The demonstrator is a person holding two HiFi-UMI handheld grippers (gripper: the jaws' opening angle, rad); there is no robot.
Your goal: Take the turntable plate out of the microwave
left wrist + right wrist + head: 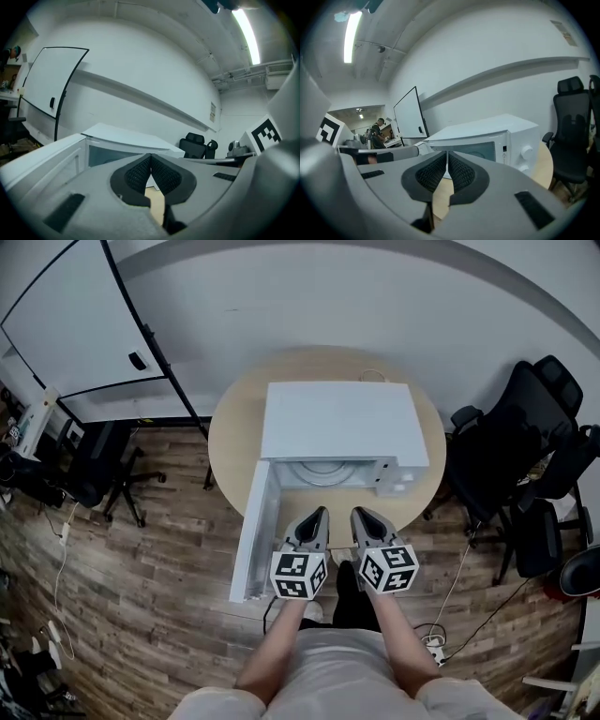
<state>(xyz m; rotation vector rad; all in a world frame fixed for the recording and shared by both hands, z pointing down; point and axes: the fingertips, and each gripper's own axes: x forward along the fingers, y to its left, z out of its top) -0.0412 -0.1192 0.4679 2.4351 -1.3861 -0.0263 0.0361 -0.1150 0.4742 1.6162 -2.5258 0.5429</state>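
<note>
A white microwave [337, 423] stands on a round wooden table [230, 427], its door [255, 531] swung open toward me on the left. Inside the cavity lies the glass turntable plate [323, 471]. My left gripper [320, 513] and right gripper [357, 514] hover side by side in front of the opening, both shut and empty, pointing at the cavity. The left gripper view shows the shut left gripper [151, 159] before the microwave [122, 145]. In the right gripper view the shut right gripper [446, 157] faces the microwave [487, 140] and its knobs [526, 152].
Black office chairs [525, 456] crowd the right of the table; another chair [103, 474] sits at the left. A whiteboard [84, 324] leans against the wall at the back left. Cables and a power strip [433, 643] lie on the wood floor.
</note>
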